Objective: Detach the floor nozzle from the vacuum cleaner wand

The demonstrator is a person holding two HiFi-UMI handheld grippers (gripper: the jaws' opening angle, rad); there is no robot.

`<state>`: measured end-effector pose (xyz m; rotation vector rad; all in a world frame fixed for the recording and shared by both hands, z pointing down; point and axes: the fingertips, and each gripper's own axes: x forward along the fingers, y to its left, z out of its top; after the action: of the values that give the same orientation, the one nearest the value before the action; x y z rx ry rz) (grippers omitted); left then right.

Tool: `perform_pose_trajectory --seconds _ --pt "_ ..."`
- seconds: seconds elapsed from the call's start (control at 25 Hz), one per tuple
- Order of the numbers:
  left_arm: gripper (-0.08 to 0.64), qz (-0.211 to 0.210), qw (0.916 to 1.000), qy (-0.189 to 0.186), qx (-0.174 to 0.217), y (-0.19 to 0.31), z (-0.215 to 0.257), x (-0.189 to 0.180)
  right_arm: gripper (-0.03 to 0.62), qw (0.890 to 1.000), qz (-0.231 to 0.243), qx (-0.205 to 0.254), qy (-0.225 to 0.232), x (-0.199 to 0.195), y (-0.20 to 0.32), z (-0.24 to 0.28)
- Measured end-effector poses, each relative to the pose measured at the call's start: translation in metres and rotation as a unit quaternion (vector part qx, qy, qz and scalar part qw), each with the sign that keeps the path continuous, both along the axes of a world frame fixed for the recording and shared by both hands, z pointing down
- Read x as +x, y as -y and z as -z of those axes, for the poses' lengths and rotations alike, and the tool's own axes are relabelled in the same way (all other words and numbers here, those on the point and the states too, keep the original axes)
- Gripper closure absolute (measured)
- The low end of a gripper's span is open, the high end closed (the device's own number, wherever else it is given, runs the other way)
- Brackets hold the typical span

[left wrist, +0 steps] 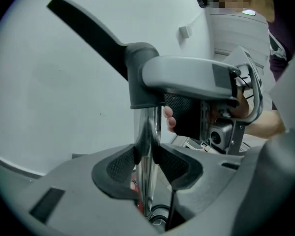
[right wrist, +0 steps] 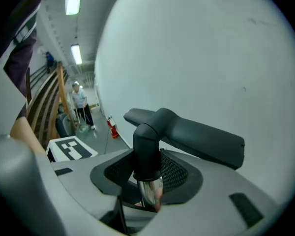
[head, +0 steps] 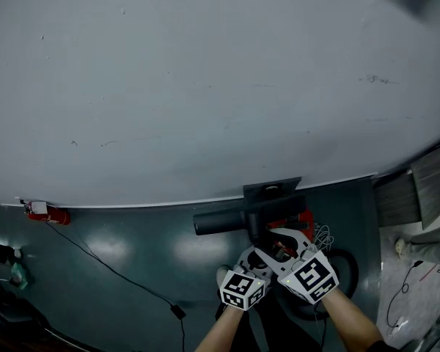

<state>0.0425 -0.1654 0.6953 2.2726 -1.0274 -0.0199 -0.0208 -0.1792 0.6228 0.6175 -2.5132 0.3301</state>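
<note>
**Asker:** What have your left tongs got?

**Me:** My left tongs (left wrist: 146, 157) are closed on the wand (left wrist: 147, 132), the bright metal tube. Both pads press it, with only the tube between them. Its lower end drops out of sight behind the tongs' own body at 6 o'clock.

**Asker:** And the right?

**Me:** My right tongs (right wrist: 147, 167) are on the nozzle neck (right wrist: 146, 146), the dark collar the tube runs into. The jaws stand wider there, and as far as I can make out the pads lie against both its sides. Only a short bit of chrome shows under the collar before my tongs hide the rest.

**Asker:** Where is the floor nozzle itself?

**Me:** From my head, the floor nozzle (head: 227, 220) shows at about 5 o'clock from the middle. It is near the line where the white wall (head: 205, 86) meets the floor, and at 12 o'clock from both tongs. I can't see the wand from up there, because the tongs and their marker cubes cover it. A red part (head: 299, 222) at 3 o'clock from the nozzle is mostly hidden, so I can't say what it is.

**Asker:** Anything else hard to read?

**Me:** Through the left tongs' camera the nozzle fills 12 to 2 o'clock. My right tongs sit half behind it at 3 o'clock, with only a couple of fingers (left wrist: 168, 118) peeking out.
</note>
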Motion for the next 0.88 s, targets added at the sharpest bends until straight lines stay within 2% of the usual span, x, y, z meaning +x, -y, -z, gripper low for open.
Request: perform_pose_trajectory --seconds 0.08,0.12,0.24,0.32,0.36,0.44,0.52,0.64,0.88 --pt "0.410 0.001 1.0000 0.000 -0.001 0.000 0.000 0.001 0.423 1.000 -0.013 -0.019 0.020 0.001 0.003 0.002" --pt "0.410 0.001 1.0000 0.000 -0.001 0.001 0.000 0.001 0.423 1.000 -0.012 -0.011 0.018 0.000 0.003 0.003" --pt "0.410 -0.001 1.0000 0.000 0.000 0.000 0.000 0.000 0.425 0.998 0.011 0.058 -0.028 -0.003 -0.003 0.006" --pt "0.410 -0.002 1.0000 0.000 0.000 -0.001 0.000 -0.001 0.425 0.995 0.016 0.082 -0.048 -0.003 -0.007 0.005" --pt "0.410 -0.002 1.0000 0.000 0.000 -0.002 0.000 -0.001 0.425 0.997 0.011 0.073 -0.039 -0.003 -0.007 0.004" --pt "0.410 0.000 1.0000 -0.001 -0.002 -0.002 -0.001 -0.002 0.425 0.999 -0.018 0.025 0.013 -0.002 -0.001 0.007" --pt "0.410 0.001 1.0000 -0.001 -0.002 -0.002 -0.002 -0.002 0.426 0.997 -0.050 -0.002 0.057 0.001 0.009 0.017" --pt "0.410 0.001 1.0000 0.000 -0.002 -0.001 -0.002 -0.003 0.426 0.997 -0.042 0.033 0.050 -0.001 0.016 0.033" --pt "0.410 -0.001 0.9999 0.004 -0.010 -0.002 -0.001 -0.002 0.425 0.996 -0.055 0.035 0.059 0.006 0.018 0.043"
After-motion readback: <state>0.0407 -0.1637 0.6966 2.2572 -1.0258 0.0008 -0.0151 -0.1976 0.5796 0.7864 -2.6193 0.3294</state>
